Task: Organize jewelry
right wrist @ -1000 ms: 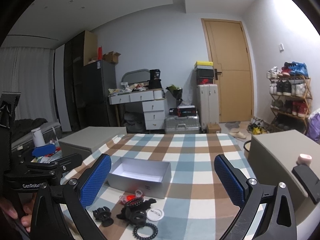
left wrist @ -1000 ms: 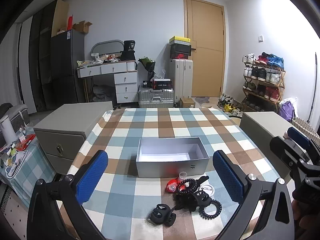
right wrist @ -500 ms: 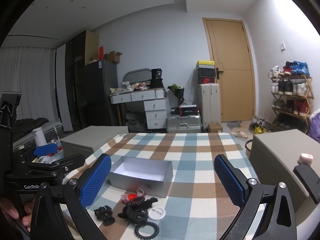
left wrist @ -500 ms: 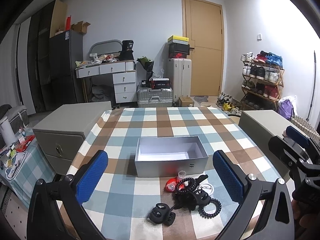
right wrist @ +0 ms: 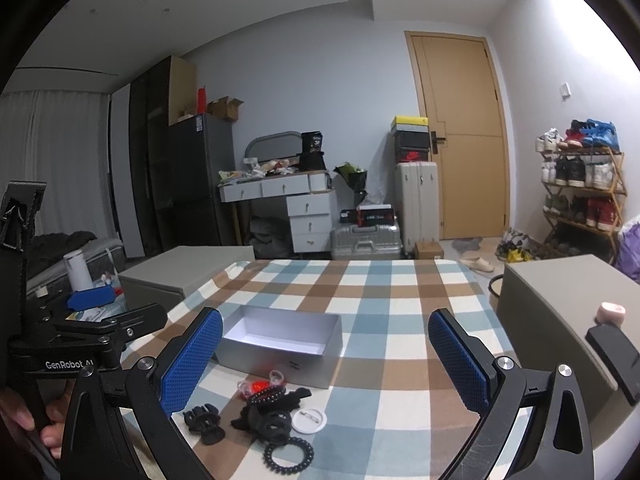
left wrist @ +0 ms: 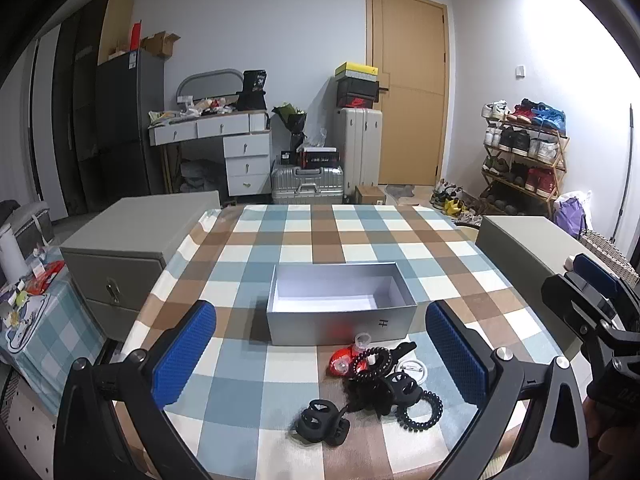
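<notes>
Hovering wide open and empty, the left hand-held gripper (left wrist: 320, 354) faces the grey box (left wrist: 340, 308) on the bench (left wrist: 280, 236). Just before the box lies the heap: a hair claw (left wrist: 320, 426), red ornament (left wrist: 343, 360), white badge (left wrist: 412, 370) and coil tie (left wrist: 420, 410), all probably light; the stiff claw's body likely grips best. The right hand-held gripper (right wrist: 326, 354), also open, has barely shifted.

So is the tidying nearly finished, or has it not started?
Not started, it seems. The box looks empty. The hair clip, coil hair tie, round badge and red pieces all lie on the tablecloth. The left gripper and right gripper are open, holding nothing.
</notes>
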